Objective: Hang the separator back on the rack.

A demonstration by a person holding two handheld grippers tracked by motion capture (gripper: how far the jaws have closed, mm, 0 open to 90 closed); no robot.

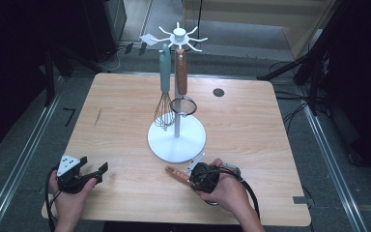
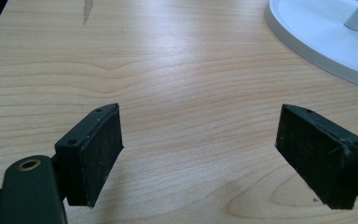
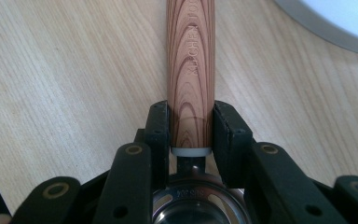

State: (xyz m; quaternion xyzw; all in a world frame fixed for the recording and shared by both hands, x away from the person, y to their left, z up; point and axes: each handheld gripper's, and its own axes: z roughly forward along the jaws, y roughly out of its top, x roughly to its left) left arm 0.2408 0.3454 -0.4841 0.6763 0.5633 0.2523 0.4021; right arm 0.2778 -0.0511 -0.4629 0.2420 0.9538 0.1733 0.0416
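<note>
A white utensil stand point(image 1: 176, 137) rises from the middle of the table, with hooks at its top point(image 1: 178, 33). From them hang a teal-handled whisk point(image 1: 164, 72) and a wood-handled strainer point(image 1: 181, 72). Near the front edge, just before the stand's base, my right gripper point(image 1: 200, 176) is shut on a wood-handled utensil point(image 1: 176, 175) that lies low over the table and points left. In the right gripper view the handle point(image 3: 190, 70) runs straight out between the closed jaws of that gripper point(image 3: 190, 116); its metal end is mostly hidden. My left gripper point(image 1: 89, 174) point(image 2: 198, 154) rests open at the front left with nothing between its jaws.
A small dark round hole point(image 1: 218, 92) sits in the tabletop at the back right. The stand's base point(image 2: 317, 37) point(image 3: 335, 23) lies close ahead of both grippers. Bare wood spreads across the left half of the table point(image 1: 116, 121).
</note>
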